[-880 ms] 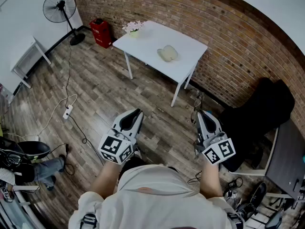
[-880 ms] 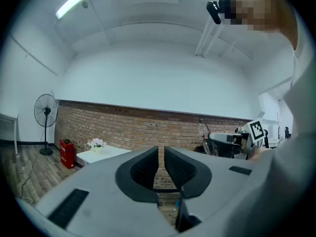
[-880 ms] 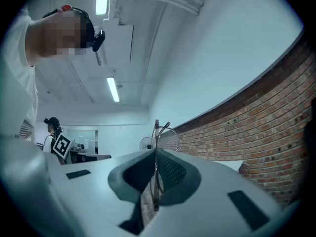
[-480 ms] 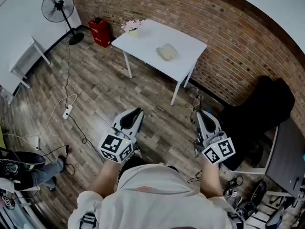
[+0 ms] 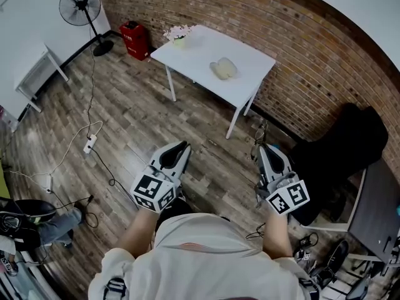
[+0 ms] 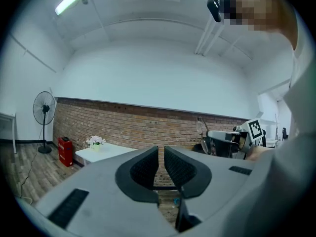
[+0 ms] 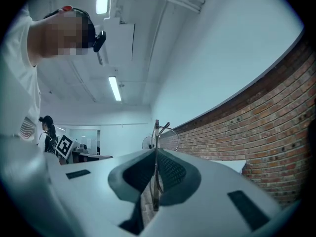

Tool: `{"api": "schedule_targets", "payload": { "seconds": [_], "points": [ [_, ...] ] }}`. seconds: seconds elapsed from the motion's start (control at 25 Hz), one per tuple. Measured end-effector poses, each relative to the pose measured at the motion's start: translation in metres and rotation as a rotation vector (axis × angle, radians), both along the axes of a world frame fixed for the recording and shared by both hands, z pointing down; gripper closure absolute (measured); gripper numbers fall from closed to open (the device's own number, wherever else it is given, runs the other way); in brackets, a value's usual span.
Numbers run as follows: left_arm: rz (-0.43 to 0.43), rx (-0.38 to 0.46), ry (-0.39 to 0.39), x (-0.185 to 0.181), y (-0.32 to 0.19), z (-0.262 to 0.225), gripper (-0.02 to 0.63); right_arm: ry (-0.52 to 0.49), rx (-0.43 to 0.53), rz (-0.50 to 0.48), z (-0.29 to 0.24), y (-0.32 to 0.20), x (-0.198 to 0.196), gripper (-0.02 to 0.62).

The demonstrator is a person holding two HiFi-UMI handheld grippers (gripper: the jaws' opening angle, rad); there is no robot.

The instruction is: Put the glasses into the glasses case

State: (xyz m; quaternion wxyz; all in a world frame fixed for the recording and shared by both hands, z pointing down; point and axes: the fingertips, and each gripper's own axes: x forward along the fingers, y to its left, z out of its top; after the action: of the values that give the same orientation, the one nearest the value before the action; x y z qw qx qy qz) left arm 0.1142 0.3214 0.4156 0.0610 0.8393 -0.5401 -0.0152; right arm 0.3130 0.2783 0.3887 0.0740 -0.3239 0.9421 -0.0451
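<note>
A beige oval glasses case (image 5: 224, 68) lies on the white table (image 5: 250, 58), far ahead of both grippers. My right gripper (image 5: 265, 149) (image 7: 156, 154) is held level over the floor, shut on the thin-framed glasses (image 7: 157, 132), which stick up edge-on between its pads. In the left gripper view the glasses (image 6: 200, 127) also show, standing up from the right gripper (image 6: 232, 137). My left gripper (image 5: 178, 147) (image 6: 161, 149) is level at the left, its jaws together with nothing between them.
A standing fan (image 5: 83, 6) and a red box (image 5: 134, 37) are by the brick wall. A flower pot (image 5: 179, 36) sits on the table's corner. A cable with a power strip (image 5: 89, 144) runs over the wood floor. A black chair (image 5: 340, 149) stands at the right.
Both grippers keep their place in front of the body. The head view has shifted a little, and the seated person's leg at the lower left has drawn back toward the edge.
</note>
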Motion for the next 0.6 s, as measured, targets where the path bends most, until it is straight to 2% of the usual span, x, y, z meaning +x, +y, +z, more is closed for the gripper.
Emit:
{"api": "schedule_targets", "payload": {
  "seconds": [0.32,0.6],
  "points": [
    [0.017,0.008,0.012,-0.032,-0.021,0.002,0.561,0.007,-0.012,0.013,0.005,-0.02,-0.03,0.529],
    [0.032,0.02,0.032,-0.084,-0.083,-0.005,0.561,0.008,-0.033,0.04,0.003,-0.076,-0.076,0.529]
  ]
}}
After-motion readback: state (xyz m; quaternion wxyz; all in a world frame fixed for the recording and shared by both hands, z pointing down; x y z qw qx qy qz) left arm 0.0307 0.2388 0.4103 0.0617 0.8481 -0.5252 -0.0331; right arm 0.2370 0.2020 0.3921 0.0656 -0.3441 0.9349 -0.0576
